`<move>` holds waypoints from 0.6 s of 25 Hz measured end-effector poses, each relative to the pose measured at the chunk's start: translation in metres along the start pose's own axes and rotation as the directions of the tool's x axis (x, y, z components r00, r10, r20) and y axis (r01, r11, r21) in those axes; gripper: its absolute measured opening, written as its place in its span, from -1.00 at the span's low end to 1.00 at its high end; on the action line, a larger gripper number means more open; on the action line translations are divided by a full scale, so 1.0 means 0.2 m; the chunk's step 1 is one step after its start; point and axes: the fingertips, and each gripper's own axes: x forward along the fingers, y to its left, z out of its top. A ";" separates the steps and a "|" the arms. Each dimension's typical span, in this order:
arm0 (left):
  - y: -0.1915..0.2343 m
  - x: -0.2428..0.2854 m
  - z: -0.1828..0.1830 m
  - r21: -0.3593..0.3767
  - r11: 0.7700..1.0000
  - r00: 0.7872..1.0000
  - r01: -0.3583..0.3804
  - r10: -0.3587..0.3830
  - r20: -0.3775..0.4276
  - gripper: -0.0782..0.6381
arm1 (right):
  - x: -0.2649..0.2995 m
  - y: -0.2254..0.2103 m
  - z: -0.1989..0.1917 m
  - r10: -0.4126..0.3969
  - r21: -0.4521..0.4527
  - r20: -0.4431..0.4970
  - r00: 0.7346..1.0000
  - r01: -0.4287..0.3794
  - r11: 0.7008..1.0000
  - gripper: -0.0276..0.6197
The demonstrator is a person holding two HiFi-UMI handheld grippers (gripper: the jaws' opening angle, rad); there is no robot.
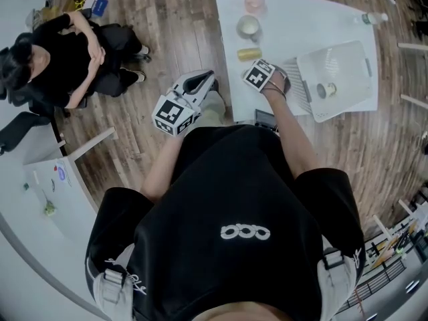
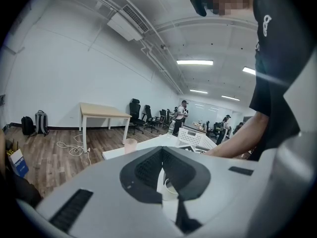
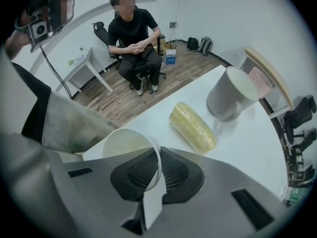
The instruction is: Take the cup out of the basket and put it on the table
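Observation:
My right gripper [image 3: 157, 170] is shut on the wall of a white cup [image 3: 128, 150], one jaw inside the rim and one outside. It points down over the white table's [image 1: 301, 19] near left corner, and in the head view its marker cube [image 1: 261, 76] hides the cup. The white basket [image 1: 348, 59] stands to the right on the table, with another small cup [image 1: 326, 90] inside. My left gripper [image 1: 202, 80] is shut with nothing in it, held off the table's left edge above the wooden floor; in its own view the jaws [image 2: 162, 155] meet.
On the table beyond the held cup lie a yellow corn cob [image 3: 193, 127], a white mug [image 3: 232, 99] and a pink cup [image 1: 255, 3]. A bottle [image 1: 371, 19] lies at the far right. A person in black [image 1: 73, 55] sits on a chair to the left.

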 end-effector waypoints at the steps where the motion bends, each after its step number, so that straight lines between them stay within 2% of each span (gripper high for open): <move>1: 0.00 0.00 0.00 0.000 1.000 1.000 0.001 -0.001 0.000 -0.76 | 0.01 0.00 0.00 0.004 0.004 -0.003 1.000 -0.004 1.000 -0.82; 7: 0.01 0.01 -0.01 -0.001 1.000 1.000 0.007 -0.007 -0.005 -0.76 | 0.03 0.03 -0.01 0.031 0.028 -0.020 0.999 -0.030 0.999 -0.82; 11: 0.01 0.03 -0.01 -0.002 1.000 1.000 0.012 -0.012 -0.010 -0.76 | 0.04 0.04 0.01 0.061 0.035 0.012 0.998 -0.062 0.997 -0.82; 15: 0.00 0.05 -0.01 0.001 1.000 1.000 0.019 -0.019 -0.013 -0.76 | -0.02 0.02 0.02 0.050 0.053 0.045 0.998 -0.052 0.997 -0.81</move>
